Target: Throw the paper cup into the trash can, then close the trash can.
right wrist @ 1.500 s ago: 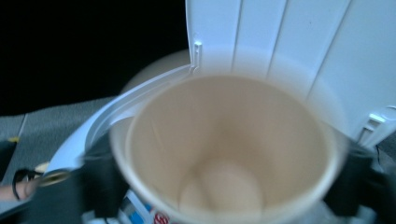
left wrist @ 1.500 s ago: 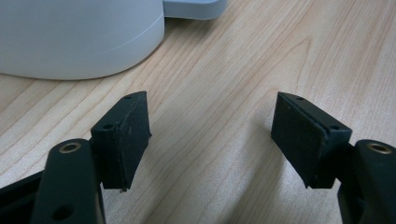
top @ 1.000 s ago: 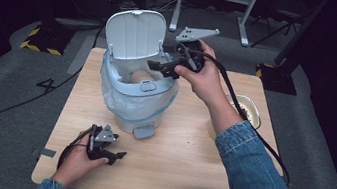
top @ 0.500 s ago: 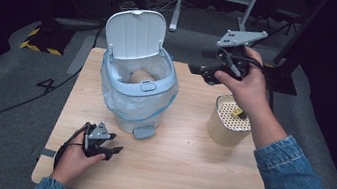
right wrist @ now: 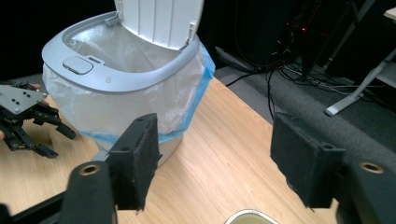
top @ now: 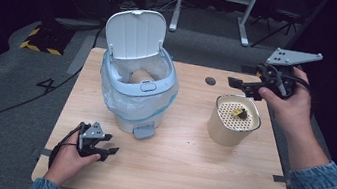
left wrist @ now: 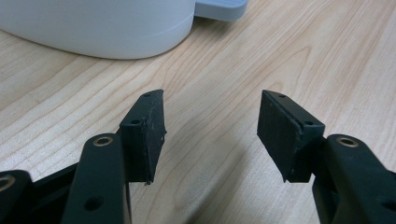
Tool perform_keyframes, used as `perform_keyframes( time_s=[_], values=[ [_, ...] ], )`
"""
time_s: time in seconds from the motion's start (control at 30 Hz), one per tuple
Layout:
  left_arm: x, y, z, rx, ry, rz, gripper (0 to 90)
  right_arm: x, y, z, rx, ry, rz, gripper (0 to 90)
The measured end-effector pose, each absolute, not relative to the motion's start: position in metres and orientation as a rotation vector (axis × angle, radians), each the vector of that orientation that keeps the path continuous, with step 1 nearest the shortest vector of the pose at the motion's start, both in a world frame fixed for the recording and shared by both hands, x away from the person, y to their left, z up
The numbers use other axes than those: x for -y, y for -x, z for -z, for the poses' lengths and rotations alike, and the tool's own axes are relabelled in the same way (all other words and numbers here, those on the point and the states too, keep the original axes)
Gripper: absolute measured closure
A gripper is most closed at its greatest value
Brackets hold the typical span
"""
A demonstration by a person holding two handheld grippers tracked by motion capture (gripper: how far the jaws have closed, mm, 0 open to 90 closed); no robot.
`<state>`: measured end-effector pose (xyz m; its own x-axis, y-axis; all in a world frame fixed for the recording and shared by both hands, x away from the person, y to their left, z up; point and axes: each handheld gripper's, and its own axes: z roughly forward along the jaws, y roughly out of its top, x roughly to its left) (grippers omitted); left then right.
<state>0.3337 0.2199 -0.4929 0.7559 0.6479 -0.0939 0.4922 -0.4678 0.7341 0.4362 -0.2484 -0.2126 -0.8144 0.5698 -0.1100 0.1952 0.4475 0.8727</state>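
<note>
So there's a light wood table [top: 181,167] with a small pedal bin [top: 138,90] sitting left of centre in the high view. Its lid [top: 134,34] is flipped up and a clear liner bag [top: 120,102] with a blue edge spills over the rim. Something tan [top: 140,76] is inside, can't tell what.

Right of centre stands a cream cylindrical container [top: 233,122] with a perforated top, and a small yellow-and-dark bit [top: 240,113] rests on that top.

The right gripper [top: 239,84] is up in the air at the upper right, above and just behind the container. Its jaws are spread wide with nothing between them. In its own view they frame the bin and the table edge.

The left gripper [top: 106,151] sits low at the lower left of the table, in front of the bin. Jaws apart too, empty, with bare wood between them and the bin's base [left wrist: 98,28] just beyond.
</note>
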Motion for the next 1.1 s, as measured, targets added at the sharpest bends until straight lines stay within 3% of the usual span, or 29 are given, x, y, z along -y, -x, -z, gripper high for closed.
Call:
perform_keyframes(
  time_s=[0.6, 1.1],
  values=[
    [-0.23, -0.331, 0.46, -0.872, -2.077, -0.303, 41.8, 0.327, -0.404, 0.263, -2.278, -0.841, -1.277, 31.7],
    [-0.246, -0.33, 0.425, -0.805, -2.002, -0.301, 41.6, 0.345, -0.383, 0.369, -2.342, -0.938, -1.216, 34.0]
  ],
)
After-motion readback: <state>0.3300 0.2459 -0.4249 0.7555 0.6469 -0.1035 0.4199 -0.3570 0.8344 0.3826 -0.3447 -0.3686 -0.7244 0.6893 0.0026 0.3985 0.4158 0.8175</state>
